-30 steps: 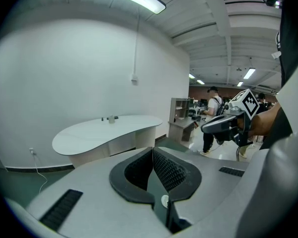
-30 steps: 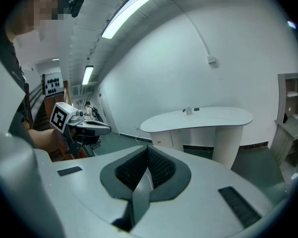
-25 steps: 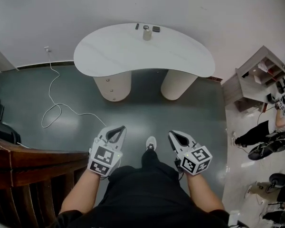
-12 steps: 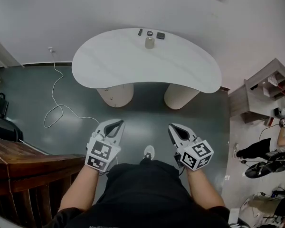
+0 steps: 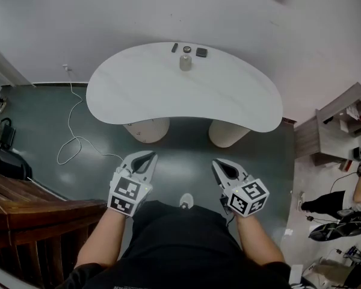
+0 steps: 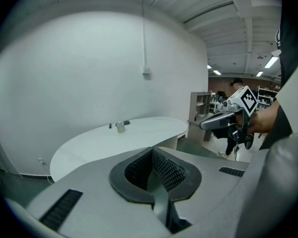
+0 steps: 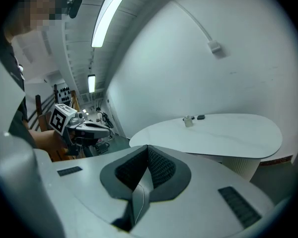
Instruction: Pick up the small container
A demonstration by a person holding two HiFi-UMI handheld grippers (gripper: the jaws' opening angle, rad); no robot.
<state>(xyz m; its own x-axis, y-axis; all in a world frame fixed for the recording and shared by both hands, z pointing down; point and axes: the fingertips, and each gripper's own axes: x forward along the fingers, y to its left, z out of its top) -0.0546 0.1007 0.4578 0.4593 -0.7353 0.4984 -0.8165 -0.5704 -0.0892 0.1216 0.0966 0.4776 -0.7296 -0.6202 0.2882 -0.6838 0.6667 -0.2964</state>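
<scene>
Left gripper [image 5: 145, 156]: jaws pressed together, nothing between.
Right gripper [image 5: 220, 164]: jaws pressed together, nothing between.
Small container [image 5: 185, 62]: upright near far edge of white table [image 5: 132, 89], well apart from both.

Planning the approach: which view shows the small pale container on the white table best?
The head view: the small pale cylindrical container stands unobstructed near the far edge of the white kidney-shaped table. Both gripper views show it only as a tiny, distant side-on shape.
</scene>
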